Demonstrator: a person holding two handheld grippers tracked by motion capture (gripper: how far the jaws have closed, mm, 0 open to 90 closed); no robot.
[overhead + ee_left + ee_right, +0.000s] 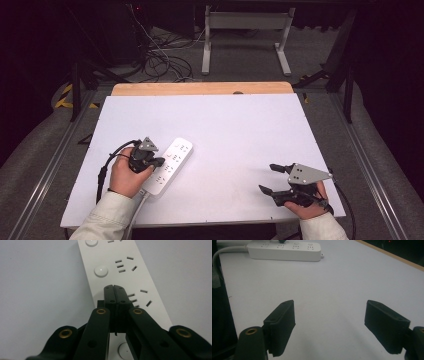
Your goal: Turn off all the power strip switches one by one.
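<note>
— Where's the power strip (169, 166)?
— On the white counter (235, 130), toward its left side, lying at a slant. The left tongs (159, 161) sit right over its middle — jaws pressed together, tips on its top face by a socket.
— And right of the strip?
— The right tongs (270, 178), well apart from it, jaws spread wide, nothing between them.

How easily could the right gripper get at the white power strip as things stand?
Probably yes: bare table lies between the open right gripper and the power strip; the shut left gripper sits over the strip's middle.
</note>
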